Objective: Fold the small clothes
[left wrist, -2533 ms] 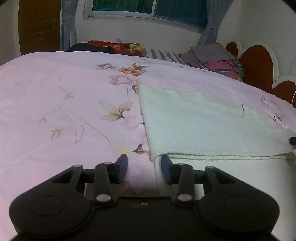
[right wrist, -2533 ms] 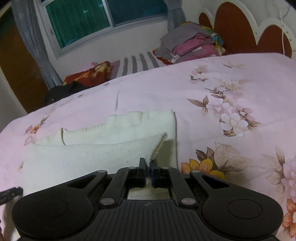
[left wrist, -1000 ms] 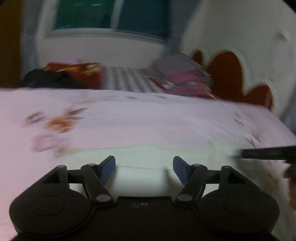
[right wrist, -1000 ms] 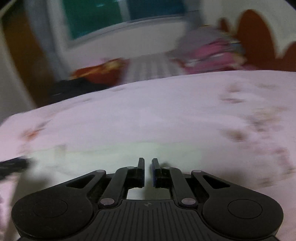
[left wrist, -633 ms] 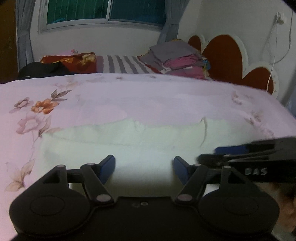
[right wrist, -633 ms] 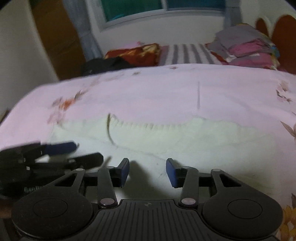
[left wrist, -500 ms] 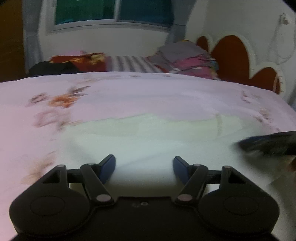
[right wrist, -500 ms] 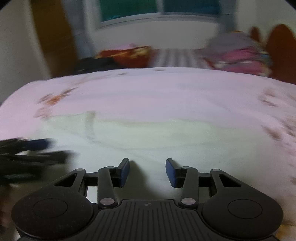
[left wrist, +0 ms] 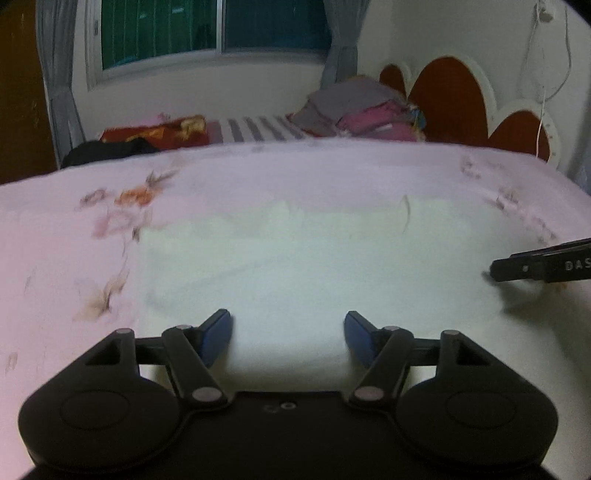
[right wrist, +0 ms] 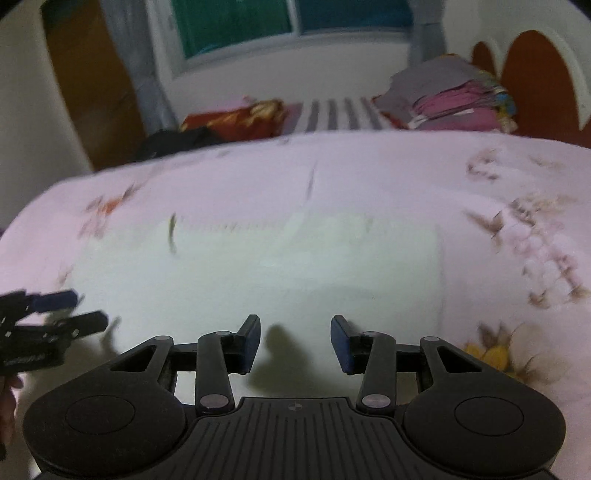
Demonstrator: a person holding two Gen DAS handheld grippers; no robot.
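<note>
From my left wrist camera: the left gripper [left wrist: 287, 334] hangs low over the near part of a pale cream cloth [left wrist: 314, 266], its blue-padded fingers [left wrist: 216, 334] spread wide with nothing between them. The cloth lies flat on a pink floral bedspread [left wrist: 258, 173], stretching left to right across the middle of the view; a thin dark line marks it toward the far right. At the right edge I see the right gripper [left wrist: 493, 271] poking in side-on just over the cloth's right end, lettering partly readable on its body. Beyond the bed stand a stack of folded clothes [left wrist: 365, 112], a red patterned bundle [left wrist: 155, 133], a scalloped red headboard [left wrist: 454, 99] and a curtained window [left wrist: 207, 29].

From my right wrist camera: the right gripper [right wrist: 294, 339] is likewise released, fingers [right wrist: 341, 343] parted over the cloth's [right wrist: 277, 266] near edge, gripping nothing. The picture is blurred, so the cloth's far edge is hard to trace. At the left edge the left gripper [right wrist: 90, 310] reaches in over the cloth's left end, its two fingers apart. The bedspread's [right wrist: 369, 173] flower print shows to the right, with the clothes stack [right wrist: 454, 96] far behind.
</note>
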